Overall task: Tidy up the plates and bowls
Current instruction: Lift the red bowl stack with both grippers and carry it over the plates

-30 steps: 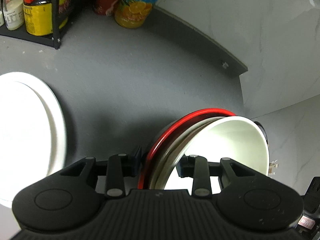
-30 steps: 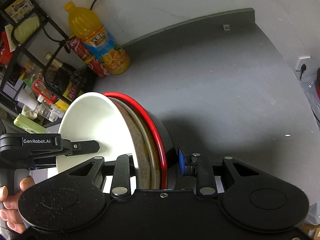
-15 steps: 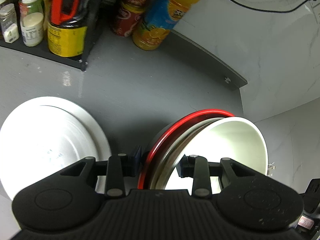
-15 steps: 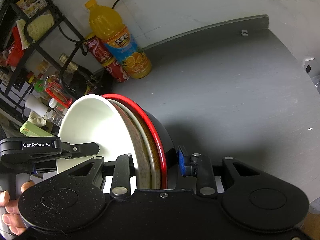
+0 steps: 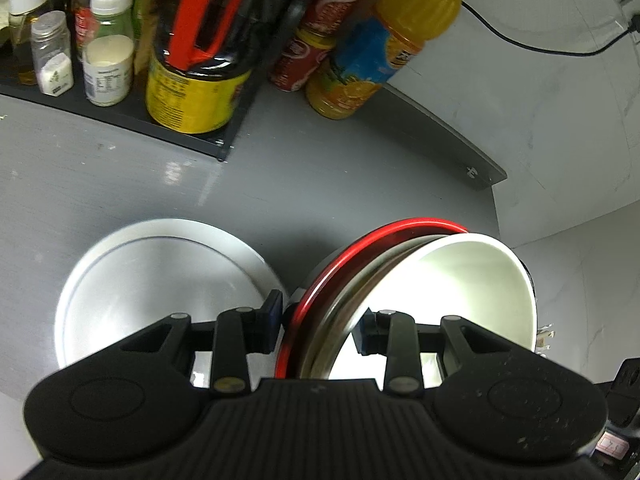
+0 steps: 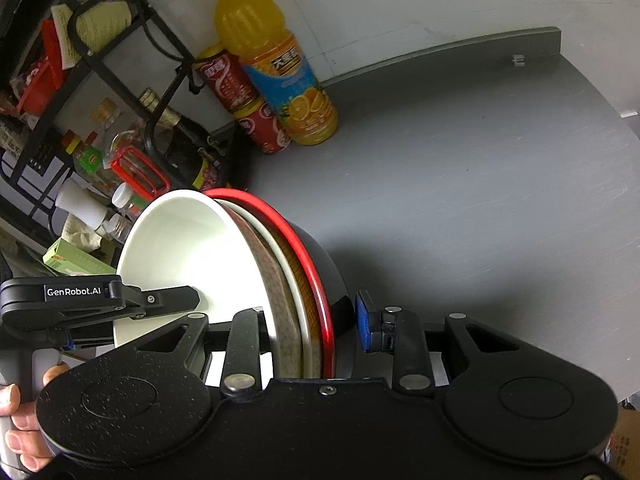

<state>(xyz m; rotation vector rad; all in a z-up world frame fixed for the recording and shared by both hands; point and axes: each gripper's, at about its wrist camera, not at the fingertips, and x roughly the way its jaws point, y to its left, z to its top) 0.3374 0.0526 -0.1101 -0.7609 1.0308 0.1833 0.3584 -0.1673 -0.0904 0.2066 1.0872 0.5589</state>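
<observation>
We clamp the nested bowls between both grippers, left gripper and right gripper pinching opposite rims, with the white plate on the counter just left of the stack, probably its landing spot.

I am seeing a white bowl, a brown-patterned bowl, a black bowl with red rim, a white plate, a grey counter.

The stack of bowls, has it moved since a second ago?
Yes. In the right wrist view the stack of bowls now sits nearer the orange juice bottle, carried toward the back wall.
</observation>
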